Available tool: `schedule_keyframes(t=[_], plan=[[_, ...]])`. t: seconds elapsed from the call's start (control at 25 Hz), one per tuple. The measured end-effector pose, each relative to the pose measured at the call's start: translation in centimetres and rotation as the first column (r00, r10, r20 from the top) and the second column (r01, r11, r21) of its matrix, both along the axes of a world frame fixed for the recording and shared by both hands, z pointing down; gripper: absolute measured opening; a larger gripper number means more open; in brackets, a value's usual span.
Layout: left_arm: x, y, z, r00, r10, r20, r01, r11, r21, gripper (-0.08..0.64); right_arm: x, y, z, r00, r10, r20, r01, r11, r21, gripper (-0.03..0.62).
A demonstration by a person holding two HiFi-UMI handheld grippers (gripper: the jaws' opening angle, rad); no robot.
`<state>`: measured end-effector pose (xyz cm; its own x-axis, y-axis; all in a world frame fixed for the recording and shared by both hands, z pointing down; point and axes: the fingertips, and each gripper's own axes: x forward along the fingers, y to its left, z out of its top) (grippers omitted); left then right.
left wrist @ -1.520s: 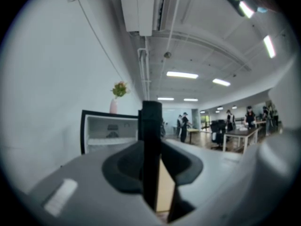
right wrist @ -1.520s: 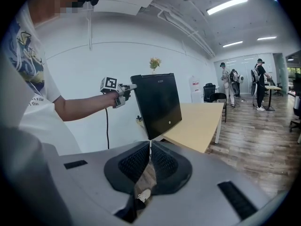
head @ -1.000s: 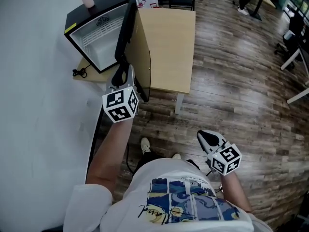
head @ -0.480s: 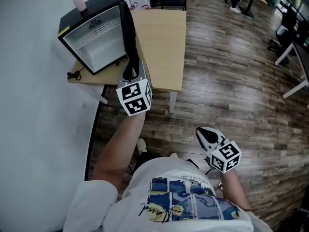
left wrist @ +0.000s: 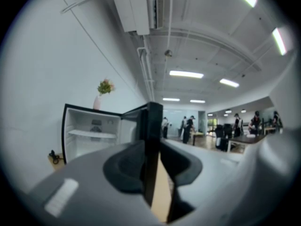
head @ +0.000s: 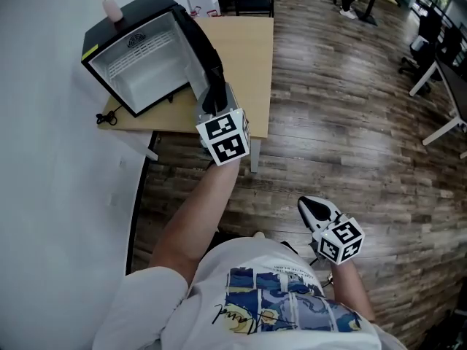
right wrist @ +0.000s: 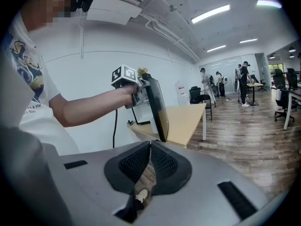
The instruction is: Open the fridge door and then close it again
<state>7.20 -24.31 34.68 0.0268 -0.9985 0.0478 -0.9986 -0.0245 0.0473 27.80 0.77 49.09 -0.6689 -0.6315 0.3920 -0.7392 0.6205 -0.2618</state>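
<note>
Jaws just tightening, your left claw (head: 215,99) pinches the fridge door (head: 201,48) edge to swing it; your right claw (head: 311,207) idles, closed, empty.

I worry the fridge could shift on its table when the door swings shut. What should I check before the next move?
1. Left claw grips the black fridge door by its edge: ok, jaws have just been closing on it.
2. Door open, white inside of the black mini fridge showing: ok.
3. Nothing in the doorway: ok.
4. Right claw shut, empty, away from the door: ok.
5. Pink vase upright on the fridge: ok.
6. Fridge footing on the light wooden table: cannot tell.
</note>
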Motion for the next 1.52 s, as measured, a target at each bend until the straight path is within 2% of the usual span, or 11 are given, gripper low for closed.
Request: schedule_keyframes(t=[0.36, 1.52], plan=[[3.0, -1.3, -0.1, 0.999, 0.030, -0.023, -0.030, 1.000, -0.005, 0.103, 0.6, 0.0, 0.3, 1.000, 0.018, -0.005, -0.018, 1.000, -0.002, 0.017], [3.5, -1.4, -0.3, 0.999, 0.031, 0.011, -0.031, 1.000, -0.001, 0.097, 0.8, 0.6, 0.7, 1.000, 0.015, -0.007, -0.016, 1.000, -0.021, 0.017]])
